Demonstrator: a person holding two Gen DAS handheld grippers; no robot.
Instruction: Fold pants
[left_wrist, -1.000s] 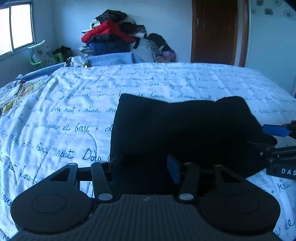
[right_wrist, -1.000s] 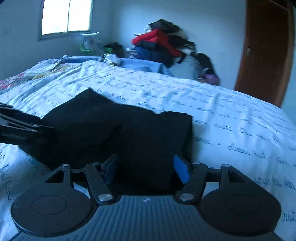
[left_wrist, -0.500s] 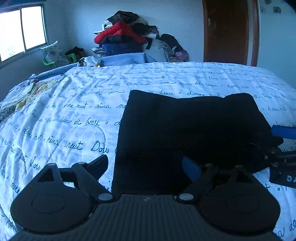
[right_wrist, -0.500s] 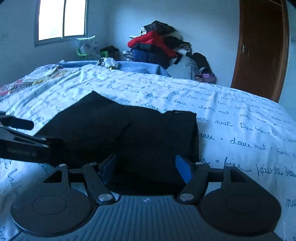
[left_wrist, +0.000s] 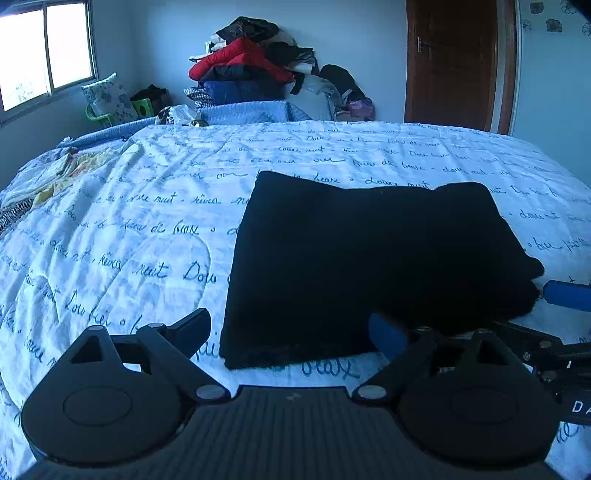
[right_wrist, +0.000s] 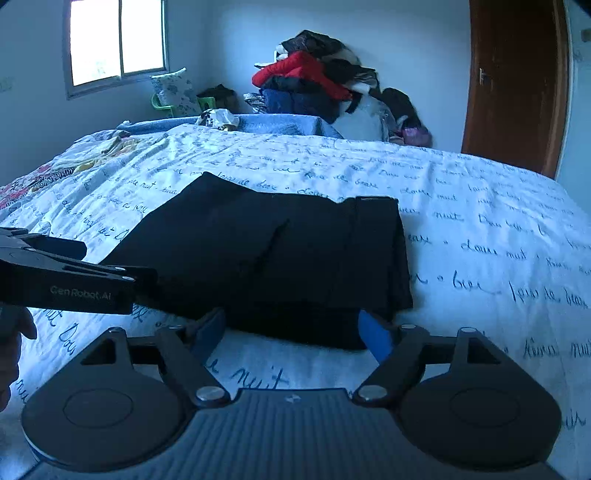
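The black pants (left_wrist: 369, 258) lie folded into a flat rectangle on the white bedspread with blue script (left_wrist: 129, 229). My left gripper (left_wrist: 291, 328) is open and empty, just short of the bundle's near edge. In the right wrist view the pants (right_wrist: 280, 251) lie ahead of my right gripper (right_wrist: 291, 330), which is open and empty at their near edge. The right gripper also shows at the right edge of the left wrist view (left_wrist: 561, 299). The left gripper's arm enters the right wrist view from the left (right_wrist: 66, 277).
A heap of clothes (left_wrist: 258, 74) with a red jacket stands against the far wall. A brown door (left_wrist: 454, 62) is at the back right, a window (left_wrist: 44, 51) at the left. Patterned cloths (left_wrist: 44, 181) lie on the bed's left edge.
Both grippers have drawn back from the folded pants toward me. The left jaws have opened wider and no longer hold cloth. The pants stay flat on the bed.
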